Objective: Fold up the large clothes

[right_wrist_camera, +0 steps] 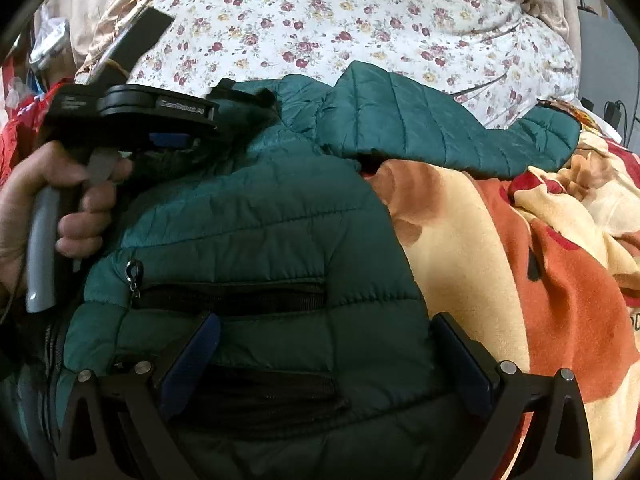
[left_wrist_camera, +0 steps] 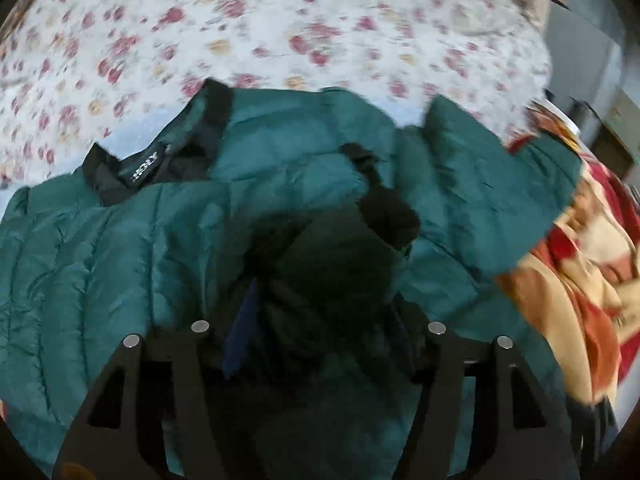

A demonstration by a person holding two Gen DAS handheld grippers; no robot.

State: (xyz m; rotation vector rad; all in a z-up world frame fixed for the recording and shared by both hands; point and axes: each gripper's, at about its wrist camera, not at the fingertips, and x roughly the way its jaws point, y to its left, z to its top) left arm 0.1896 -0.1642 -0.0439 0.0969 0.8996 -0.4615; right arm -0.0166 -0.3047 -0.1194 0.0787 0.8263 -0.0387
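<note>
A teal quilted puffer jacket (right_wrist_camera: 256, 216), its glossy shell stitched into puffy channels, lies spread on a bed directly under and ahead of both claws. The right gripper (right_wrist_camera: 324, 360) points down at the jacket's lower front, its two black fingers with blue pads (right_wrist_camera: 192, 360) spread wide, one to either side of a padded panel; they sit low against the fabric, but the pads are not seen pinching it. Just ahead of its tips runs a black zipped pocket (right_wrist_camera: 228, 298), a slit with a small metal pull at its left end. Farther ahead and to the right, a sleeve (right_wrist_camera: 440, 124) lies across, bent and softly creased. To the right of the claw a fleecy blanket (right_wrist_camera: 560, 300) in cream, orange and red is bunched in thick folds, and beyond the jacket stretches a white sheet (right_wrist_camera: 360, 20) printed with small dark-red roses. Off to the left, a person's hand (right_wrist_camera: 60, 208) grips the grey handle of the left gripper (left_wrist_camera: 320, 320). In that claw's own blurred view its fingers stand apart over a dark, shadowed hump of jacket; whether anything is caught between them cannot be told. Ahead and left of it lies the black collar (left_wrist_camera: 160, 164) with a woven label.
</note>
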